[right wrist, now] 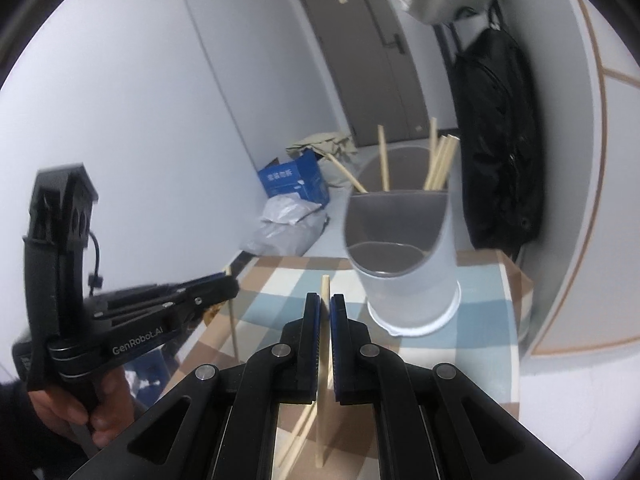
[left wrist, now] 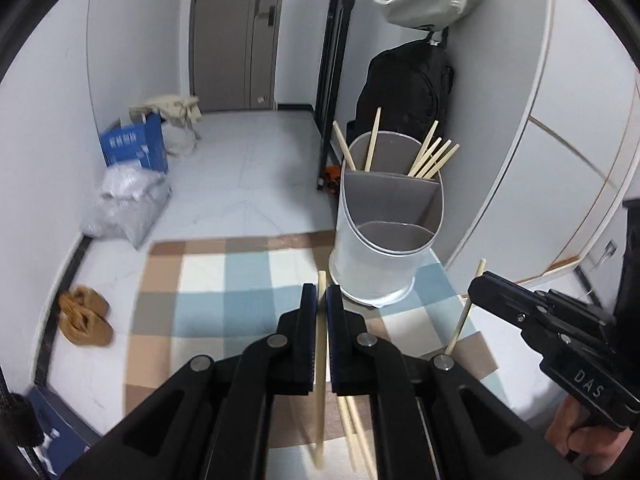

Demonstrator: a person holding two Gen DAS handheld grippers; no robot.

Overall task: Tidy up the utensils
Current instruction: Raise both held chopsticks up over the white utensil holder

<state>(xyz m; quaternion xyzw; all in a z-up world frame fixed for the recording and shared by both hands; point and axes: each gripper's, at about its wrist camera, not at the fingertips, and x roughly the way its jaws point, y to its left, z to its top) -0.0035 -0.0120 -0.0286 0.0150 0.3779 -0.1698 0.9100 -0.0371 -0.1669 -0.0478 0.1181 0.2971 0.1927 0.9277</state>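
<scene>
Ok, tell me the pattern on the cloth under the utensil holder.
The cloth is checked in blue, brown and cream squares, clearest in the left wrist view, beneath the utensil holder.

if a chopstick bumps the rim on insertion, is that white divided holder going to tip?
Possibly. The white holder looks like thin, light plastic and stands tall on a soft checked cloth. The chopsticks in the holder all lean in its raised back compartment, so weight sits high. A rim knock probably slides or rocks it.

Left hand-held gripper [left wrist: 321,300] and right hand-held gripper [right wrist: 325,312] both raised, jaws nearly closed, each pinching a stick
</scene>
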